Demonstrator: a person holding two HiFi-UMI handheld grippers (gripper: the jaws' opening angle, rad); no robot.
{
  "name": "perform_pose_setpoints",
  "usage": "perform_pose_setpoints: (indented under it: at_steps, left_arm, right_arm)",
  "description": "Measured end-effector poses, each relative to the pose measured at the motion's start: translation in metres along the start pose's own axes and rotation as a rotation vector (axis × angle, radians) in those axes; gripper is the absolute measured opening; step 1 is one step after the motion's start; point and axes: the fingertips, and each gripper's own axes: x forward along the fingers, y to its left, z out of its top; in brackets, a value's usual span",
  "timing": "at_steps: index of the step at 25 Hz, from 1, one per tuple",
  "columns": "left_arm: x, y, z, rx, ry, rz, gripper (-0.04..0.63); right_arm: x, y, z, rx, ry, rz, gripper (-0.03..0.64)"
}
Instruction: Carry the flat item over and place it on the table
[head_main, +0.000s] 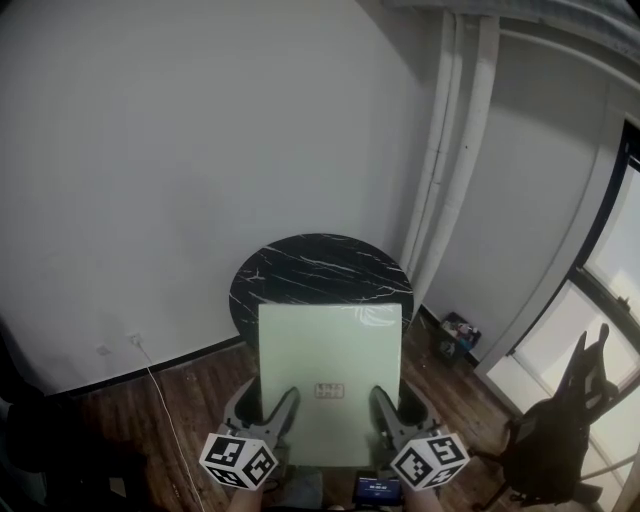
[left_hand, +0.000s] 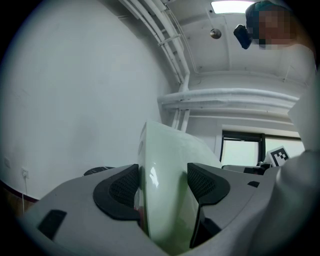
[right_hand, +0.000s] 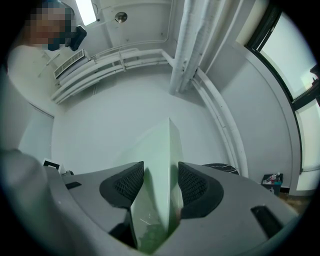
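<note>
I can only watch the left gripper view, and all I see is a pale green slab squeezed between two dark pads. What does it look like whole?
Observer: From the head view, it is a flat, pale green rectangular panel, held by its near edge.
Operator: Is only the left claw holding it?
Observer: No, the right claw is shut on that same edge too.
Operator: Where might it go?
Observer: A round black table with white veins stands just ahead; the panel's far edge overlaps it in the picture, but I cannot tell whether they touch.
</note>
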Motion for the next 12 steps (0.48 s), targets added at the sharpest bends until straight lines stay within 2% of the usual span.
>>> perform_pose_setpoints:
  at_steps: [12]
  left_arm:
    - [0.13, 0.065, -0.001, -0.025, 0.025, -0.007, 0.313]
  right_arm:
    - [0.127, -0.067, 0.002, 0.004, 0.031, -0.023, 0.181]
